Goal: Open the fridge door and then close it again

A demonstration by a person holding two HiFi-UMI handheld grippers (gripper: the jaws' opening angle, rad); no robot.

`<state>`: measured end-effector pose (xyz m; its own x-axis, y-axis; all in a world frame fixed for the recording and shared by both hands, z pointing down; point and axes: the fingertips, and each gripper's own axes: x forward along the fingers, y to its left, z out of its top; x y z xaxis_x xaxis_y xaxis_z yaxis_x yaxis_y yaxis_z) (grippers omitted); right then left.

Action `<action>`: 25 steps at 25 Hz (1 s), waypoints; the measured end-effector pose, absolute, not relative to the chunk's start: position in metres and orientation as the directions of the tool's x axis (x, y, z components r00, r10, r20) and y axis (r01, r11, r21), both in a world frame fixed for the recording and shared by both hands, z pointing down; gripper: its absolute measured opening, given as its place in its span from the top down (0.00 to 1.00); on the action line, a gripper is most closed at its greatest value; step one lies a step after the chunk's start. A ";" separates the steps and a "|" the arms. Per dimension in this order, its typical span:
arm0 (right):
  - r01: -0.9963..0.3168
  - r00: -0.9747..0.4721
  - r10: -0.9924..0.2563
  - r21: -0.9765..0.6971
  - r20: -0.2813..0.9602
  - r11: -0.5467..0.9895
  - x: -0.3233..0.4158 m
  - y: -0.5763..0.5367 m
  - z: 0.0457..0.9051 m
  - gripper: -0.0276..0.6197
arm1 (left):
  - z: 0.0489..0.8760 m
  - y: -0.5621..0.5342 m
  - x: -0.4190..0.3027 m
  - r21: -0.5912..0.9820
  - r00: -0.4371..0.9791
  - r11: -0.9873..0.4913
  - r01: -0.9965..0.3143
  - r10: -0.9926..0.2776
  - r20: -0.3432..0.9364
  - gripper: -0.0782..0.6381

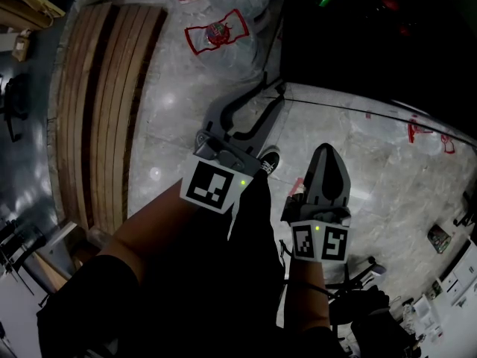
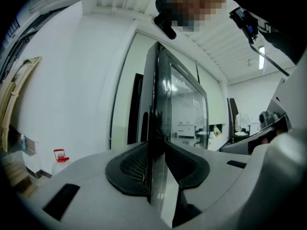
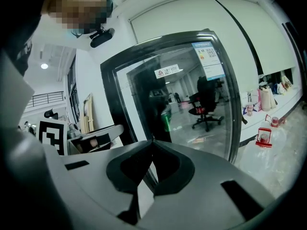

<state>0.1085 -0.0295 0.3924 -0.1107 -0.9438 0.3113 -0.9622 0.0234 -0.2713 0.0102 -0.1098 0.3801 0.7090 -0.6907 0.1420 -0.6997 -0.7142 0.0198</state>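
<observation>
Fingers (image 2: 127, 169) of the left gripper (image 1: 270, 86) pinch the door (image 2: 158, 80) by its thin edge, one finger on each side. Fingers (image 3: 168, 169) of the right gripper (image 3: 152, 142) are pressed together at the tips and hold nothing. From the head view the left gripper points to 1 o'clock, and its tips sit right at the near corner of the big dark fridge (image 1: 373, 43), which fills the picture from 12 to 3 o'clock. The right gripper hangs at 4 o'clock from the left one and points to 12 o'clock. In the left gripper view the door stands tall at 12 o'clock, seen from its edge, with its glass side going off to 2 o'clock and a dark gap (image 2: 136, 109) beside it at 10 o'clock. In the right gripper view the black frame (image 3: 115, 104) and the glass (image 3: 192, 109) fill the middle, and a bottle (image 3: 264, 131) with a red top stands on the floor (image 3: 288, 143) at 3 o'clock. I think the door is swung out part of the way, because the left gripper has hold of its free edge and looks along it. How wide it is open I cannot tell. So the opening looks started or done. The closing is left: the door has to swing back until it sits flat on the fridge, and then the left fingers have to let go.
</observation>
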 end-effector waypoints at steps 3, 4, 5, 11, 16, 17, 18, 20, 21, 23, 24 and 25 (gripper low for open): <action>-0.964 -0.112 -0.946 -0.264 0.305 0.029 0.109 -0.036 0.390 0.93 | 0.381 -0.127 0.012 0.041 0.704 -0.706 -0.707 -0.697 0.139 0.73; -0.964 -0.112 -0.946 -0.263 0.303 0.030 0.110 -0.038 0.390 0.93 | 0.381 -0.132 0.012 0.049 0.702 -0.703 -0.709 -0.699 0.135 0.73; -0.964 -0.113 -0.946 -0.263 0.303 0.031 0.110 -0.039 0.389 0.93 | 0.380 -0.137 0.013 0.056 0.701 -0.700 -0.712 -0.701 0.132 0.73; -0.965 -0.111 -0.944 -0.262 0.311 0.027 0.116 -0.045 0.391 0.93 | 0.379 -0.166 0.019 0.059 0.700 -0.698 -0.713 -0.705 0.115 0.72; -0.966 -0.105 -0.944 -0.258 0.312 0.022 0.121 -0.047 0.391 0.93 | 0.378 -0.184 0.022 0.056 0.698 -0.696 -0.716 -0.709 0.104 0.72; -0.966 -0.103 -0.944 -0.258 0.314 0.020 0.123 -0.048 0.391 0.93 | 0.378 -0.188 0.023 0.054 0.697 -0.695 -0.717 -0.710 0.104 0.72; -0.966 -0.100 -0.944 -0.258 0.315 0.016 0.125 -0.048 0.392 0.93 | 0.379 -0.192 0.024 0.052 0.695 -0.694 -0.718 -0.711 0.105 0.71; -0.966 -0.092 -0.944 -0.260 0.316 0.007 0.128 -0.049 0.393 0.93 | 0.379 -0.201 0.026 0.048 0.691 -0.690 -0.722 -0.716 0.106 0.71; -0.966 -0.088 -0.945 -0.259 0.316 0.003 0.130 -0.048 0.393 0.93 | 0.378 -0.205 0.027 0.046 0.689 -0.689 -0.724 -0.717 0.101 0.71; -0.966 -0.082 -0.944 -0.259 0.319 -0.004 0.132 -0.046 0.396 0.93 | 0.376 -0.208 0.029 0.043 0.688 -0.687 -0.725 -0.721 0.082 0.71; -0.966 -0.080 -0.944 -0.260 0.321 -0.007 0.134 -0.045 0.397 0.93 | 0.376 -0.208 0.029 0.043 0.686 -0.685 -0.727 -0.723 0.076 0.71; -0.966 -0.078 -0.943 -0.260 0.322 -0.009 0.134 -0.044 0.398 0.93 | 0.376 -0.207 0.029 0.044 0.685 -0.684 -0.728 -0.725 0.073 0.71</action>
